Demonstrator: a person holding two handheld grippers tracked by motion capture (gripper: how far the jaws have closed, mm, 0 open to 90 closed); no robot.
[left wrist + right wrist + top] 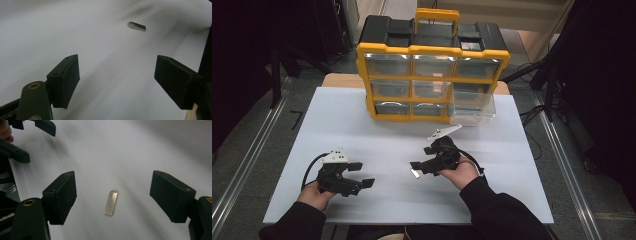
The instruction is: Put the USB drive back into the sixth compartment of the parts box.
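A small silver metal stick (415, 173) lies flat on the white table top (362, 125). My right gripper (418, 165) hovers just over it, open; in the right gripper view the stick (111, 202) lies between the two spread jaws of that gripper (113, 195), touching neither. My left gripper (362, 174) is held low over the table at the left, open and holding nothing. In the left gripper view the stick (136, 26) lies some way ahead of the open gripper (116, 82). The left gripper (32, 140) also shows in the right gripper view's top left corner.
A yellow and black organiser (432, 80) with clear drawers stands at the table's far middle. One clear drawer (473, 107) at its lower right is pulled out. A wooden board edge (342, 80) shows behind the white top.
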